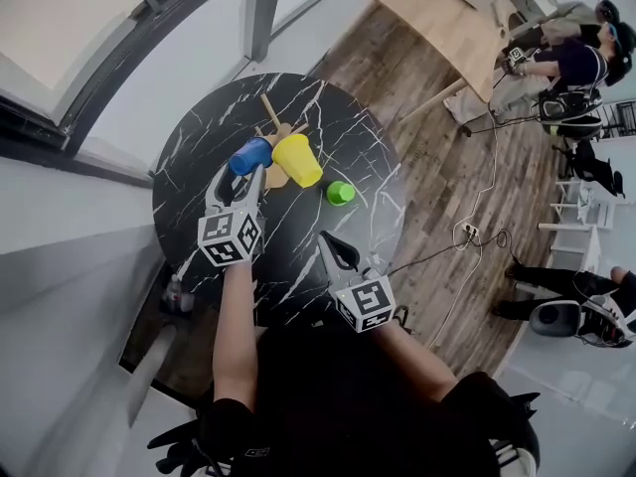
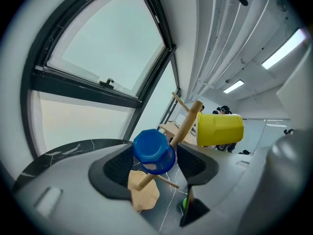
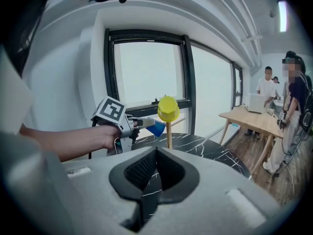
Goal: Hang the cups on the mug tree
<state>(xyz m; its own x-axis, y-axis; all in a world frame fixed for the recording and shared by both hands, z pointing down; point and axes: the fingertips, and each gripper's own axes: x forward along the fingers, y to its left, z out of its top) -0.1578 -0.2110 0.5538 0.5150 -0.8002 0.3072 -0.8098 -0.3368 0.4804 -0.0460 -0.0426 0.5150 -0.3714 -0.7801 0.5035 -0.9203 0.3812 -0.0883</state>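
Observation:
A wooden mug tree (image 1: 270, 117) stands on the round black marble table (image 1: 199, 142). A yellow cup (image 1: 297, 159) hangs on one of its pegs. The blue cup (image 2: 153, 151) sits on a lower peg of the mug tree (image 2: 188, 122), between the jaws of my left gripper (image 2: 155, 163). Those jaws stand wide and their pads do not press on it. A green cup (image 1: 340, 193) stands on the table to the right of the tree. My right gripper (image 1: 338, 251) hovers near the table's front edge, shut and empty. The right gripper view shows the yellow cup (image 3: 167, 109) topping the tree and the blue cup (image 3: 156, 128) beside it.
A large window (image 2: 98, 58) lies behind the table. On the wooden floor to the right lie cables (image 1: 467, 232). A light wooden table (image 1: 437, 18) and several people (image 1: 571, 68) are at the far right.

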